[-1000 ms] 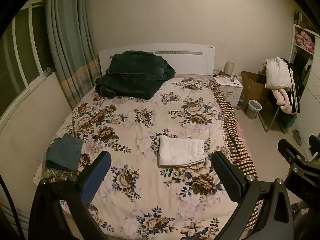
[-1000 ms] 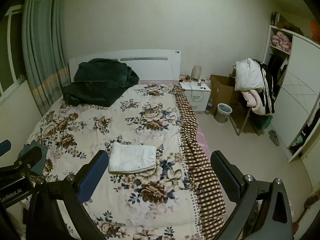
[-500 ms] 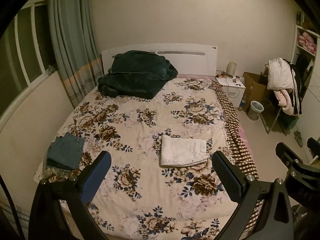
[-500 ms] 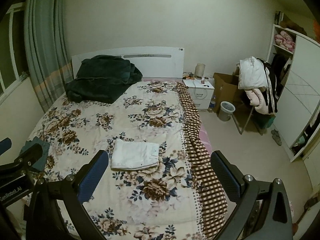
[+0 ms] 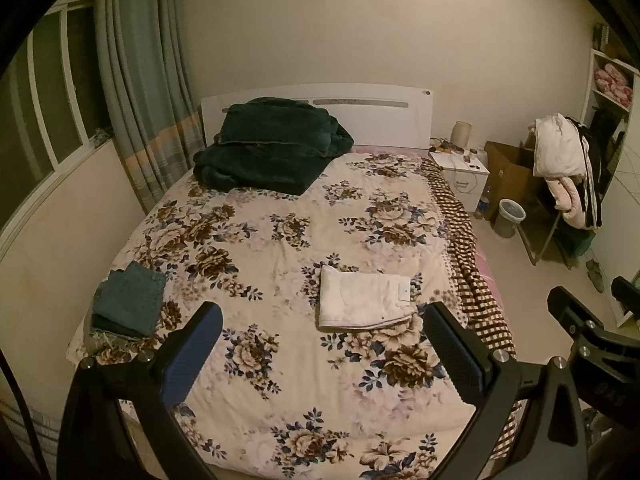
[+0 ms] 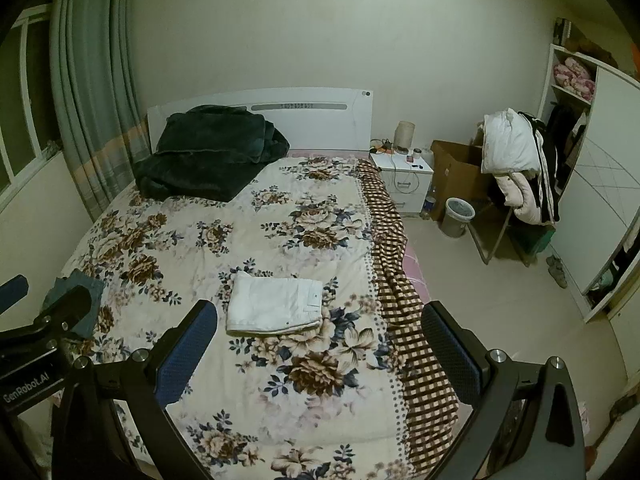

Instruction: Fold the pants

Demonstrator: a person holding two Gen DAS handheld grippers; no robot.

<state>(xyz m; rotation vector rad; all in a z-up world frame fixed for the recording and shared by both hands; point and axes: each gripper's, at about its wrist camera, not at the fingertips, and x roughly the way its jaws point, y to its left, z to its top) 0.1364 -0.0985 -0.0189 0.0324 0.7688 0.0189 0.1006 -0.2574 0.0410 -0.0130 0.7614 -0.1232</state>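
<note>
Looking from the left side of the room, a window (image 5: 36, 128) and long green curtains (image 5: 136, 92) hang by the wall, and a small stack of blue-green folded clothes (image 5: 130, 302) sits at the left edge of the bed (image 5: 280, 360). Next comes the left gripper (image 5: 320, 344), held up over the foot of the bed with its fingers spread wide and nothing in them. A big dark green blanket (image 5: 268, 148) is piled by the white headboard (image 5: 372, 116). The white pants (image 5: 364, 298) lie on the flowery cover, a bit right of the middle, in a neat flat rectangle, so I think the folding is done. The right gripper (image 6: 320, 344) is wide and empty too, well apart from the pants. Next, I guess, the pants could be lifted onto the stack, or new ones fetched. On the right are a nightstand (image 6: 406, 178), a bin (image 6: 458, 216) and a chair heaped with coats (image 6: 516, 168)
</note>
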